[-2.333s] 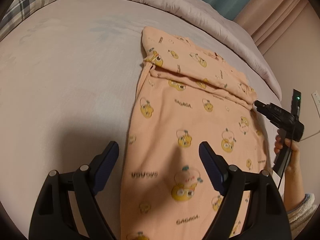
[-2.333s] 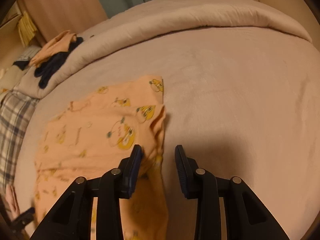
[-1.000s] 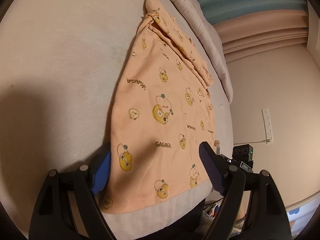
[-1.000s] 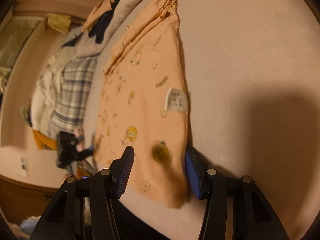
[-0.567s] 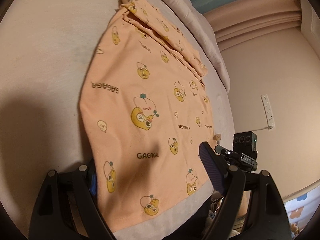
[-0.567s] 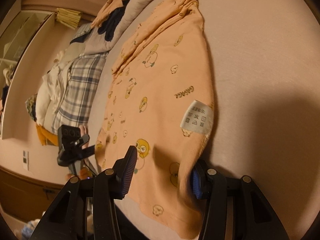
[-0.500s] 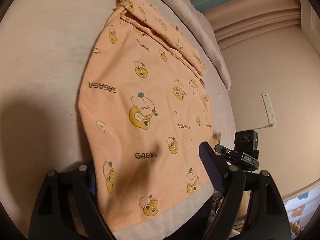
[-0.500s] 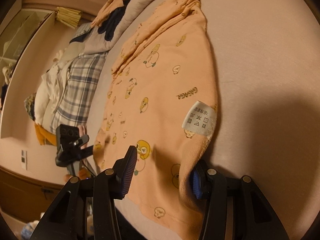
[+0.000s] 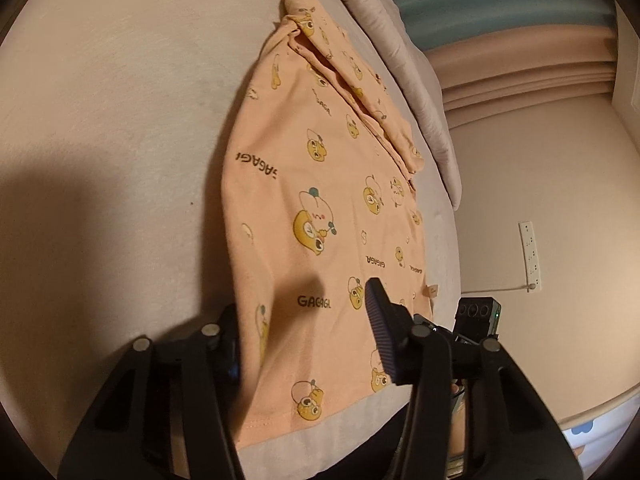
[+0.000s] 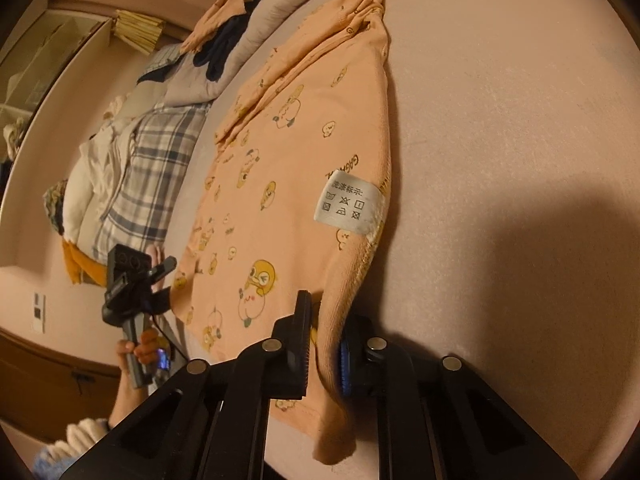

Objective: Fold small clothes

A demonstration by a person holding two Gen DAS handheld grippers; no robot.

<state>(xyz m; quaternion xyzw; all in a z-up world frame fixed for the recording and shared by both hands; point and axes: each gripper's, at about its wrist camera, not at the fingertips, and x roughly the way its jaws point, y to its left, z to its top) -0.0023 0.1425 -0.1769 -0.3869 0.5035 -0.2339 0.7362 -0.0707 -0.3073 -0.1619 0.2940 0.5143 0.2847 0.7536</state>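
Lying flat on bed (image 9: 100, 128), peach cartoon-print garment (image 9: 320, 184), white care label (image 10: 350, 208)

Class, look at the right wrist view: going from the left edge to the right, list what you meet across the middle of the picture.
White bedding → plaid pillow → peach printed garment → white care label → bare pink bed sheet.

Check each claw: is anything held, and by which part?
Right claw pinches the peach shirt at its side edge near the hem. Left claw has been closing on the opposite side edge; a firm grip cannot be told.
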